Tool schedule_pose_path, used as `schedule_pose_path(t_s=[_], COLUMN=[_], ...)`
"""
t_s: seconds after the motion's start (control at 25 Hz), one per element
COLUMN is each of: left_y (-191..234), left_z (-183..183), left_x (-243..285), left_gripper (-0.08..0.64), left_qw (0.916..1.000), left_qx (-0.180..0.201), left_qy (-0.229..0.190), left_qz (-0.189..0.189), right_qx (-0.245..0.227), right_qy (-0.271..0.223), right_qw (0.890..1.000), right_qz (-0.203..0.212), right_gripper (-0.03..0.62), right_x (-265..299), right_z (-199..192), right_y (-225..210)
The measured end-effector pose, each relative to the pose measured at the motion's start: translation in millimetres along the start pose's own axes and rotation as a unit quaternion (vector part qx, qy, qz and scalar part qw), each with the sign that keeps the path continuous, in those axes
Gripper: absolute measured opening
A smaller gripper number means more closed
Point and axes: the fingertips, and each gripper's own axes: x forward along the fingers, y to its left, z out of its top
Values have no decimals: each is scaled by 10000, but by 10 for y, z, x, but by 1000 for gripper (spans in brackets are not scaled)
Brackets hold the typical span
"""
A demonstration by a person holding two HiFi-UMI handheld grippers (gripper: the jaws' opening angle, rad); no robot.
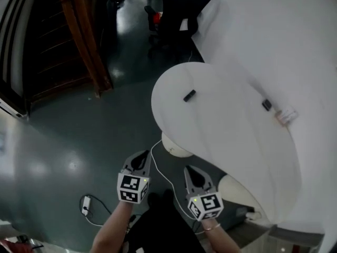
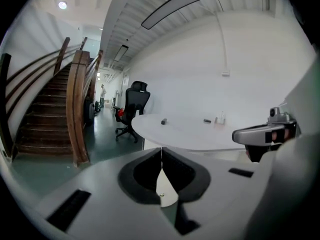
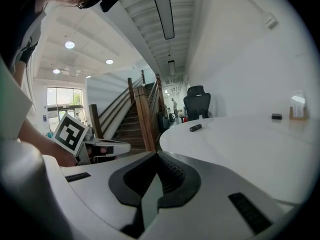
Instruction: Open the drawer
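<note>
- A wooden staircase (image 1: pixel 68 41) is seen at far left, well apart from the table.
- Left gripper (image 1: pixel 141 157): the jaws are pressed together with nothing between them. It is held over the floor (image 1: pixel 63 141), near the table edge.
- Right gripper (image 1: pixel 192 174): the jaws are closed together and empty. It is held just beside the left gripper.
- Round white table (image 1: pixel 231 141): two small dark objects (image 1: pixel 189 95) (image 1: pixel 267 105) are laid on it, well apart.
- Small clear holder (image 1: pixel 287 116) is set at the table's right edge; its contents cannot be told.
- The drawer cannot be made out in any view.

Dark item (image 1: pixel 189 95) on the white table (image 1: pixel 226 133) — too small, unidentifiable
</note>
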Motion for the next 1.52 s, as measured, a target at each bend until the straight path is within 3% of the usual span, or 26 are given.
schedule_pose_path(t_s=[0.36, 0.68, 1.08, 1.52], left_y=[79, -38, -215, -242], left_z=[-561, -1219, -2181, -3161], left_x=[648, 1204, 1896, 2638], left_gripper=[12, 89, 147, 161], left_qw=[9994, 9982, 9956, 9910], left_qx=[67, 147, 255, 361], left_qy=[318, 495, 688, 1017], left_qz=[-110, -311, -591, -795], right_qx=[63, 120, -339, -325], right_qy=[203, 476, 455, 499], right_qw=[9997, 9987, 9982, 9982], right_qz=[81, 113, 195, 52], right_gripper=[3, 3, 3, 3], right_x=[452, 668, 807, 1124], right_z=[-512, -1167, -1851, -2628], right_y=[-243, -475, -637, -866])
